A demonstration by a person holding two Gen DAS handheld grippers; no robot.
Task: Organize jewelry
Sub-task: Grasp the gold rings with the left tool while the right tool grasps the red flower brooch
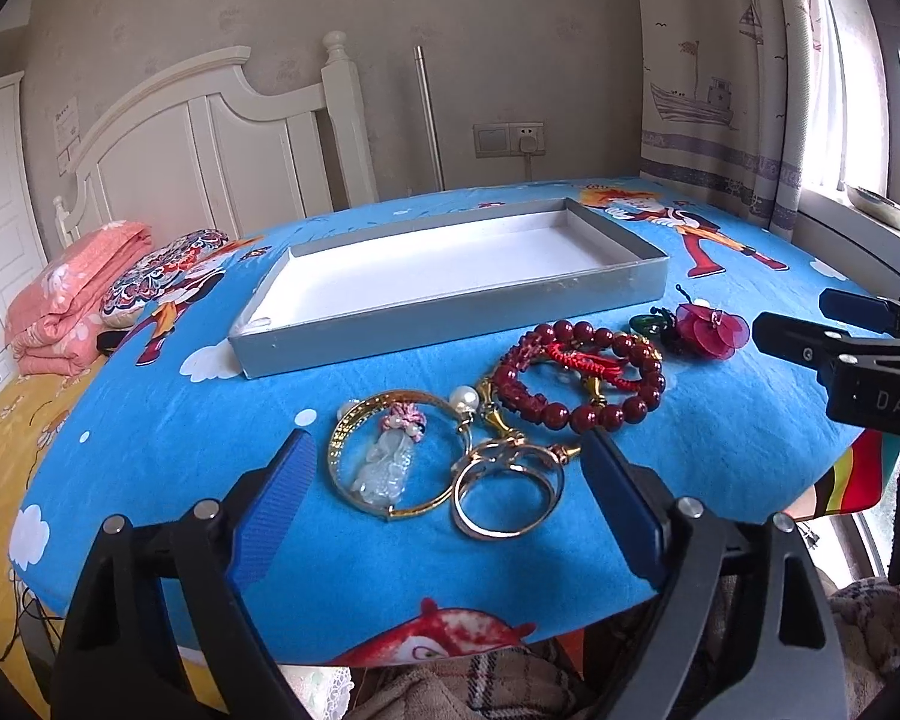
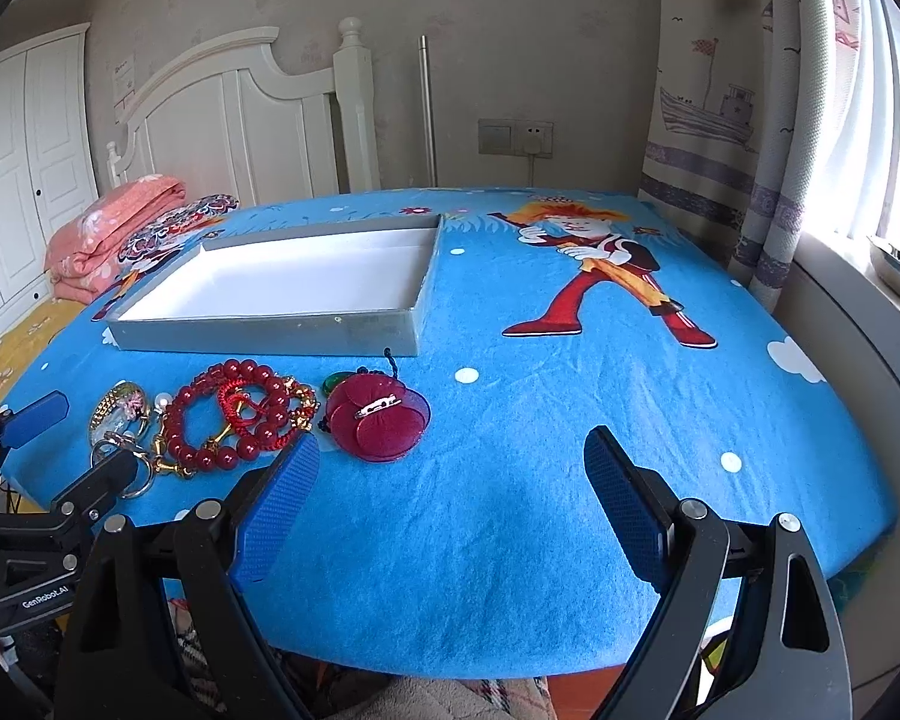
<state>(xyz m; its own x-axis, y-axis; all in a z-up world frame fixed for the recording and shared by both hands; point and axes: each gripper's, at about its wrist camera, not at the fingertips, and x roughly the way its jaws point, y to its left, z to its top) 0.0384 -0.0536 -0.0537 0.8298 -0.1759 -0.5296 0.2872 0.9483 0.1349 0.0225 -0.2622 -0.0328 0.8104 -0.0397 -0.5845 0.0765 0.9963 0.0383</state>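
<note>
A shallow grey box (image 1: 450, 324) (image 2: 270, 330) with a white inside lies empty on the blue cartoon cloth. In front of it sits a heap of jewelry: a gold bangle (image 1: 390, 462) around a pale jade pendant (image 1: 384, 468), two gold rings (image 1: 504, 486), a dark red bead bracelet (image 1: 582, 372) (image 2: 234, 420) tangled with red cord, and a red flower brooch (image 1: 711, 327) (image 2: 378, 417). My left gripper (image 1: 450, 474) is open, its blue pads either side of the bangle and rings without touching them. My right gripper (image 2: 450, 468) is open over bare cloth, right of the brooch.
The cloth-covered table (image 2: 570, 420) ends close in front of both grippers. A white headboard (image 1: 210, 138), a folded pink quilt (image 1: 72, 300) and a patterned cushion (image 1: 162, 276) lie back left. A curtain (image 2: 720, 120) and window sill (image 2: 858, 312) stand on the right.
</note>
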